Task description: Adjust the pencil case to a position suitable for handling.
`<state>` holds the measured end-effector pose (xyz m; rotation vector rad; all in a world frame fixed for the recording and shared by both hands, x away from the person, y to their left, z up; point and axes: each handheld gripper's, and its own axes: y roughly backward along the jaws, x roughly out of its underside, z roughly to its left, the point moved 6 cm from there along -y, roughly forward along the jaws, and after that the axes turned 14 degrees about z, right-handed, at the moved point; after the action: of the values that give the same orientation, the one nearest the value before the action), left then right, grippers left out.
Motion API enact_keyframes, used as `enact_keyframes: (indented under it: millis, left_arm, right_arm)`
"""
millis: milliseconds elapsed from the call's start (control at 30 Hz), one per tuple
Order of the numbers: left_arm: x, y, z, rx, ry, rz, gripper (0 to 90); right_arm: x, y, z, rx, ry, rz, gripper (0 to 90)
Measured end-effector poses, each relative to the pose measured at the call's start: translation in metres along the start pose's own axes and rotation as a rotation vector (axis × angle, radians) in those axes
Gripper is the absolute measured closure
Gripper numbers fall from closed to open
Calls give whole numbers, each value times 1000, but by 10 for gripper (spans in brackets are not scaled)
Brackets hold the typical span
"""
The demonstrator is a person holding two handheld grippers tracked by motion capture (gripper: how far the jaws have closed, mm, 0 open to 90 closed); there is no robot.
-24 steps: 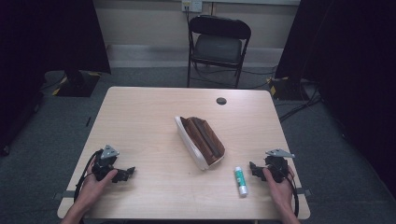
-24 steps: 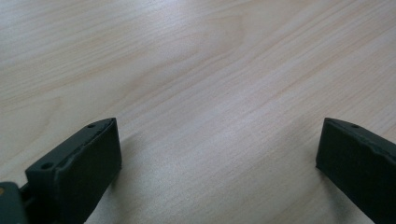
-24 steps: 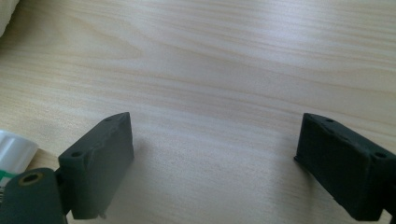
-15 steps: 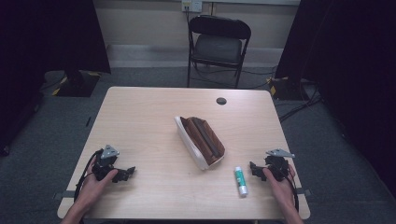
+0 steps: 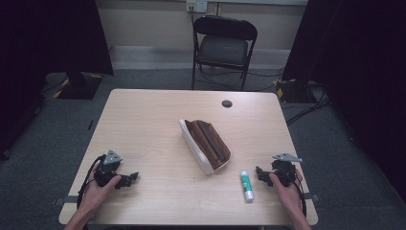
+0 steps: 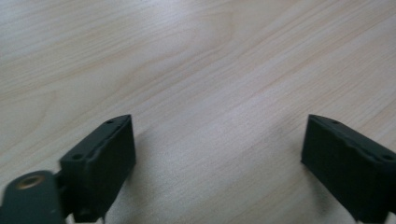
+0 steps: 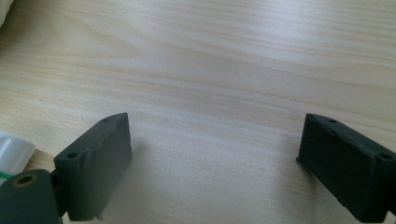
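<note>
A brown pouch (image 5: 207, 145) with a white edge lies open at the middle of the wooden table (image 5: 153, 120). Right of its near end lies a white glue stick (image 5: 247, 186) with a green label. My left gripper (image 5: 130, 178) rests on the table near the front left, held by a hand, its jaws pointing right. In the left gripper view that gripper (image 6: 217, 149) is open over bare wood. My right gripper (image 5: 261, 173) rests just right of the glue stick, pointing left. Its own view shows the right gripper (image 7: 212, 149) open, with the glue stick's end (image 7: 13, 153) at the left edge.
A black folding chair (image 5: 224, 47) stands behind the table's far edge. A small black round cap (image 5: 227, 103) sits in the tabletop near the far side. Dark curtains hang at both sides. Cables trail from each gripper over the front edge.
</note>
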<state>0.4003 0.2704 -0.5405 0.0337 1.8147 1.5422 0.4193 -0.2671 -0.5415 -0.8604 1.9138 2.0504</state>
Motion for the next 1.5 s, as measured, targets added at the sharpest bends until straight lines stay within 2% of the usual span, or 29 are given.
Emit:
enact_keyframes:
  millis: [67, 133, 200, 267, 367, 633, 700, 800, 867, 900, 933, 967, 1033, 1067, 1167, 1233, 1367, 1500]
  left_arm:
    - [0, 2, -1, -1, -3, 14, 175]
    - [0, 3, 0, -11, -11, 21, 158]
    - [-1, 6, -4, 29, -9, -7, 180]
    - [-3, 9, -7, 15, -32, -13, 185]
    - [-4, 10, -12, 18, -55, -11, 202]
    - [-12, 13, -25, 30, -77, -44, 205]
    - [-13, 13, -27, 32, -82, -54, 205]
    - [-12, 9, -29, 45, -85, -45, 205]
    - [-12, 7, -28, 40, -89, -36, 205]
    - [-11, 5, -28, 42, -86, -33, 205]
    - [-11, 4, -27, 44, -92, -26, 205]
    - [-10, 1, -27, 40, -95, -16, 204]
    - [-8, -1, -26, 32, -103, 3, 204]
    - [-8, -2, -26, 34, -98, -4, 194]
    - [-8, -3, -23, 37, -91, -4, 183]
    - [-8, -5, -22, 45, -83, -12, 151]
    - [-7, -7, -19, 43, -77, -40, 101]
    - [-7, -8, -19, 41, -71, -37, 81]
  right_arm:
    - [0, 0, 0, 0, 0, 0, 86]
    - [0, 0, 0, 0, 0, 0, 86]
    - [0, 0, 0, 0, 0, 0, 86]
    - [0, 0, 0, 0, 1, 0, 86]
    - [0, 0, 0, -1, 3, -1, 86]
    - [-1, 0, 0, -9, 21, -3, 102]
    - [-2, 1, 1, -23, 43, -3, 161]
    - [-3, 4, 3, -18, 69, -6, 229]
    - [-6, 12, 8, -62, 92, -39, 245]
    - [-8, 16, 11, -70, 96, -62, 274]
    - [-8, 16, 11, -70, 96, -62, 274]
    - [-11, 20, 14, -69, 106, -84, 281]
    - [-15, 28, 22, -100, 128, -116, 306]
    - [-19, 36, 34, -140, 167, -145, 339]
    - [-21, 41, 43, -164, 195, -153, 374]
    - [-25, 48, 56, -215, 228, -169, 421]
    - [-29, 55, 76, -283, 286, -186, 474]
    - [-32, 57, 96, -328, 346, -173, 512]
